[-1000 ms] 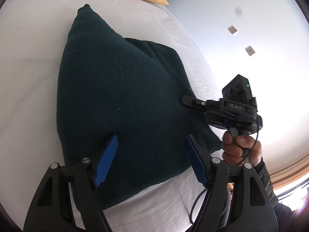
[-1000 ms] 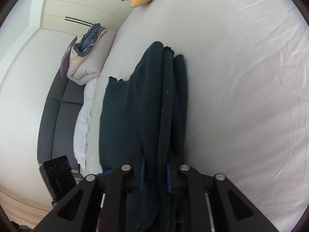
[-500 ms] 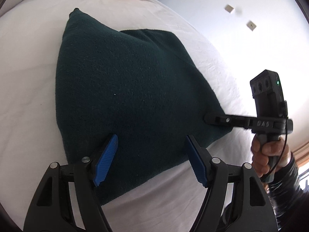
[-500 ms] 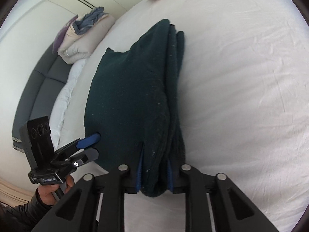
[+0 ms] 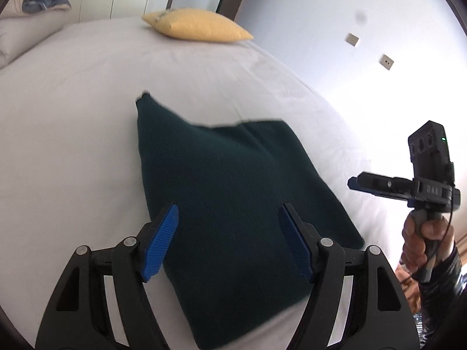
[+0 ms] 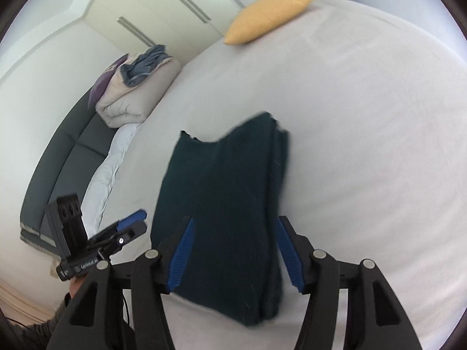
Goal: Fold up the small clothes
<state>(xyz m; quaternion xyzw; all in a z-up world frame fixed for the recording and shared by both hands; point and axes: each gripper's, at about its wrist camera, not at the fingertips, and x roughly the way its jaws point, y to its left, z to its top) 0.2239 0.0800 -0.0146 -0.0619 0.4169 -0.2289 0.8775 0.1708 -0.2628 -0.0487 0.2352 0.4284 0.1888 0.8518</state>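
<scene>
Now we're over a white bed, yellow cushion at the far end, bundled bedding and wardrobe doors beyond. The folded dark green garment lies flat mid-sheet. The right gripper, clamped on its edge a moment ago, has just opened and lifted clear; the left gripper hangs spread and empty.

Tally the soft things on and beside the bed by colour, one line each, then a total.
Dark green: 1, the folded sweater
Yellow: 1, the cushion
Beige: 1, the folded duvet
Blue-grey: 1, the crumpled cloth on top of the duvet
Purple: 1, the pillow behind the duvet
Total: 5
</scene>
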